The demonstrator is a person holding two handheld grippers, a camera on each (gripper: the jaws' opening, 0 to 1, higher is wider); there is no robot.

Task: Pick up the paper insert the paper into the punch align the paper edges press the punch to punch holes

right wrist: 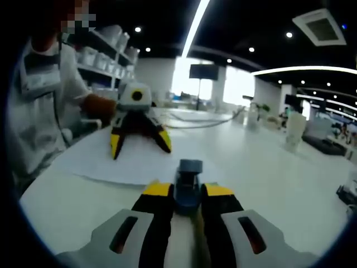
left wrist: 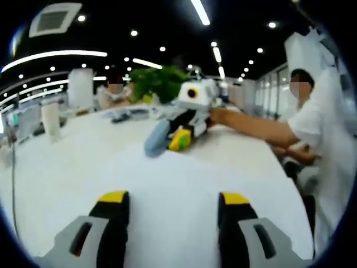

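Observation:
A white sheet of paper [left wrist: 167, 173] lies flat on the white table [left wrist: 67, 151]. My left gripper [left wrist: 174, 198] stands open low over the sheet, nothing between its yellow-tipped fingers. In the right gripper view that left gripper [right wrist: 140, 146] rests with spread jaws on the paper [right wrist: 106, 162]. My right gripper [right wrist: 188, 190] is shut on a blue hole punch [right wrist: 188, 178], just short of the paper's near edge. Across the sheet in the left gripper view, the right gripper [left wrist: 170, 139] holds the blue punch [left wrist: 158, 138] at the paper's far edge.
A person in white [left wrist: 323, 128] sits at the table's side, holding both grippers. A green plant [left wrist: 159, 81] and a white cup [left wrist: 51, 120] stand further back. A cable [right wrist: 195, 124] runs across the table [right wrist: 268, 167]; shelves with white containers [right wrist: 111, 42] stand behind.

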